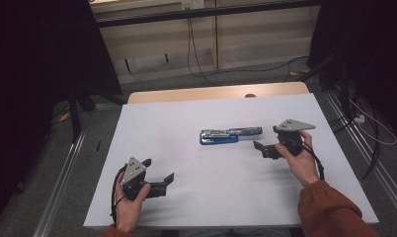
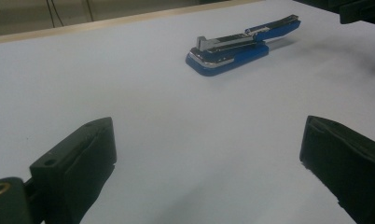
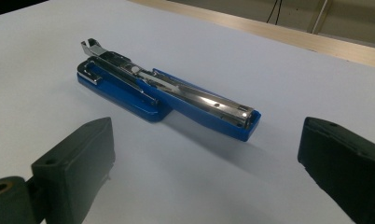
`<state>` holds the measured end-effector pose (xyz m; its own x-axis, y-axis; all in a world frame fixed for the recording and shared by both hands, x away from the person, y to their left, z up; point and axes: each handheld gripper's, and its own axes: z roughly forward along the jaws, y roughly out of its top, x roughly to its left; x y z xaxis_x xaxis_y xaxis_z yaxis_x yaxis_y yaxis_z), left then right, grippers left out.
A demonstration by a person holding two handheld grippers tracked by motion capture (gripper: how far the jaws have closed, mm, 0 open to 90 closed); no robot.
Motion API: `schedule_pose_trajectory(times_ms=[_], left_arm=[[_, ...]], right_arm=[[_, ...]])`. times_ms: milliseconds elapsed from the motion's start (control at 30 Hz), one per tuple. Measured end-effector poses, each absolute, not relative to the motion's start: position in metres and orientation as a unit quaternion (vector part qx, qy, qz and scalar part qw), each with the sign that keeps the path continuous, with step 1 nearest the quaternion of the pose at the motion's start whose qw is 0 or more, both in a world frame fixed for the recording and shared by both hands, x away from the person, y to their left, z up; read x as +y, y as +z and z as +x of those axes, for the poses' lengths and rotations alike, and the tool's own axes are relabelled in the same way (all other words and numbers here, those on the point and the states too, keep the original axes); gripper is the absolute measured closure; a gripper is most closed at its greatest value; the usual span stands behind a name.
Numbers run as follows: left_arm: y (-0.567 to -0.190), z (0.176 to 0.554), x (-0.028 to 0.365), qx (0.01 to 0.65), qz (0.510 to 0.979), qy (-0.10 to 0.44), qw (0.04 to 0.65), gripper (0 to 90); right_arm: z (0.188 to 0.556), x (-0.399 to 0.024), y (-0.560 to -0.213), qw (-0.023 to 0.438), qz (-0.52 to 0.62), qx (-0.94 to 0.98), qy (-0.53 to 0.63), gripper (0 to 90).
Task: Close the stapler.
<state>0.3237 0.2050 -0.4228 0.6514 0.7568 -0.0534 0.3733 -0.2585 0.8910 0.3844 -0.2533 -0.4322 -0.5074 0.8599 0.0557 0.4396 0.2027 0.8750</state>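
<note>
While both sets of fingers gape released, stapler lies lengthwise at 9 o'clock of nearer right gripper; left gripper idles.

We see a white table top with a pale wooden edge along its far side. Beyond it the grey floor runs to a beige panelled wall, where a black cable hangs down and trails across the floor. Dark curtains close in both sides. Metal rails lie on the floor left and right of the table, and white wires coil at the right. The light is dim and even.
</note>
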Motion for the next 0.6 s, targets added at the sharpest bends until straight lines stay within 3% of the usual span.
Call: schedule_pose_trajectory(times_ms=[600], left_arm=[[-0.422,0.342,0.199,0.37,0.763,0.165,0.504,6.1]], right_arm=[[0.384,-0.265,-0.442,0.234,0.439,0.746,0.443,3.5]])
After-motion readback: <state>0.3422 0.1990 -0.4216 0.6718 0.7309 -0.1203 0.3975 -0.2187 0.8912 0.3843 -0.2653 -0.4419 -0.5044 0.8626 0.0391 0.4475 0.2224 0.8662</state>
